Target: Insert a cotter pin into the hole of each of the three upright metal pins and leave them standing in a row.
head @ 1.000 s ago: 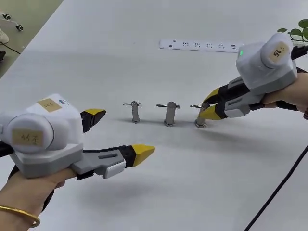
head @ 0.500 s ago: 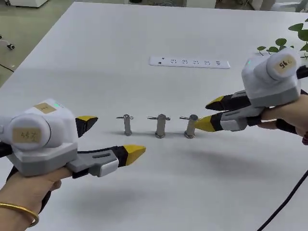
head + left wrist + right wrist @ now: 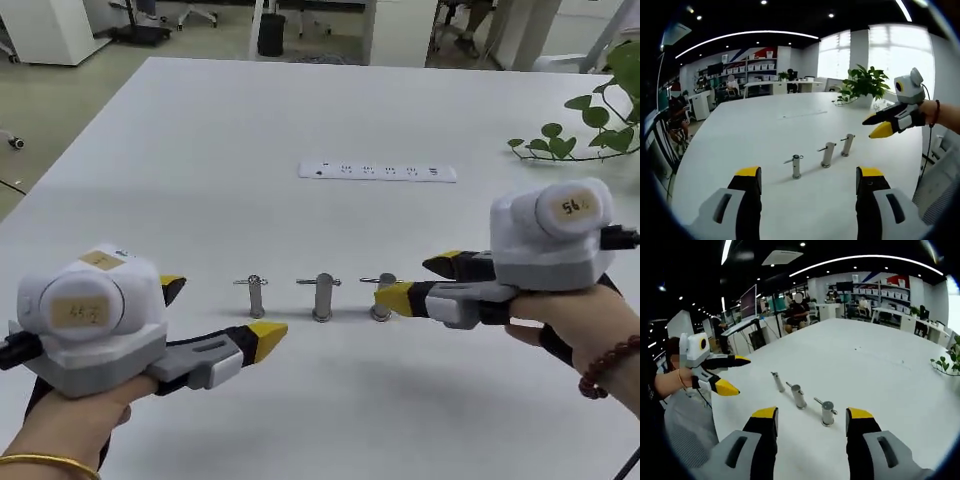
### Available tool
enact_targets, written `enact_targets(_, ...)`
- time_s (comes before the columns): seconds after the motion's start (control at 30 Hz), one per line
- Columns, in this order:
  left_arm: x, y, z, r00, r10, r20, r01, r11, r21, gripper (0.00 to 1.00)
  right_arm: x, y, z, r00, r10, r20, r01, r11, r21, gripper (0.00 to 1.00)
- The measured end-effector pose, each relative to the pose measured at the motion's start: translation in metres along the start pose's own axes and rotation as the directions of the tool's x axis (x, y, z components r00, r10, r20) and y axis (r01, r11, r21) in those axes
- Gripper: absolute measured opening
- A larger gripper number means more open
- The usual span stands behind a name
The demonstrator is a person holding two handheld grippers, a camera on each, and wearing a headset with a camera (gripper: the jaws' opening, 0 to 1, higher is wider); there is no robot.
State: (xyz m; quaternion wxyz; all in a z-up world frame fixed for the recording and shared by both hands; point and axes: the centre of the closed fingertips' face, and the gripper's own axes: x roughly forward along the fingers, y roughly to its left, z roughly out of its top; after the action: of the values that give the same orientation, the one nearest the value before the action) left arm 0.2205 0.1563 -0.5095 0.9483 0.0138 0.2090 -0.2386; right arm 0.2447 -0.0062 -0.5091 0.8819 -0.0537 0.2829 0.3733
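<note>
Right tongs [image 3: 420, 282] have drawn back off the thin wire cotter [image 3: 368, 279], wide and empty, one tip just beside the nearest short upright steel pin [image 3: 384, 292] on the white desk [image 3: 200, 150]. Left tongs [image 3: 220, 312] hover wide, short of the pins. A sideways swing could topple that pin.

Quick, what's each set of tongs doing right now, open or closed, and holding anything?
Left tongs: open, holding nothing.
Right tongs: open, holding nothing.
</note>
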Motion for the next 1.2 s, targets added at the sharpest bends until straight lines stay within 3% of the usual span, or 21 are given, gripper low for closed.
enact_targets(0.2, -0.001, -0.003, 0.0, 0.9999, 0.012, 0.007, -0.012, 1.0, -0.023, 0.76, -0.001, 0.011, -0.003, 0.9996, -0.023, 0.019, 0.024, 1.0, -0.016, 0.57)
enact_targets(0.33, -0.002, -0.004, 0.004, 0.9987, 0.021, 0.046, -0.018, 0.997, -0.076, 0.76, -0.002, 0.016, -0.006, 0.9988, -0.04, 0.028, 0.041, 0.999, -0.008, 0.6)
enact_targets(0.47, -0.004, -0.003, 0.001, 0.9983, 0.039, 0.044, -0.037, 0.998, -0.059, 0.76, -0.002, 0.02, -0.006, 0.9962, -0.058, 0.065, 0.057, 0.998, 0.022, 0.61)
enact_targets(0.57, -0.006, -0.002, -0.001, 0.9984, 0.052, 0.022, -0.051, 0.998, -0.038, 0.76, -0.004, 0.017, -0.007, 0.9924, -0.097, 0.076, 0.096, 0.995, 0.011, 0.61)
enact_targets(0.7, -0.008, -0.001, 0.0, 0.9979, 0.059, 0.028, -0.057, 0.997, -0.048, 0.76, -0.008, 0.015, -0.006, 0.9879, -0.112, 0.107, 0.108, 0.993, 0.038, 0.62)
enact_targets(1.2, -0.008, -0.002, 0.0, 0.9978, 0.065, 0.009, -0.065, 0.998, -0.024, 0.76, -0.014, 0.017, -0.015, 0.9872, -0.131, 0.091, 0.127, 0.99, 0.056, 0.63)
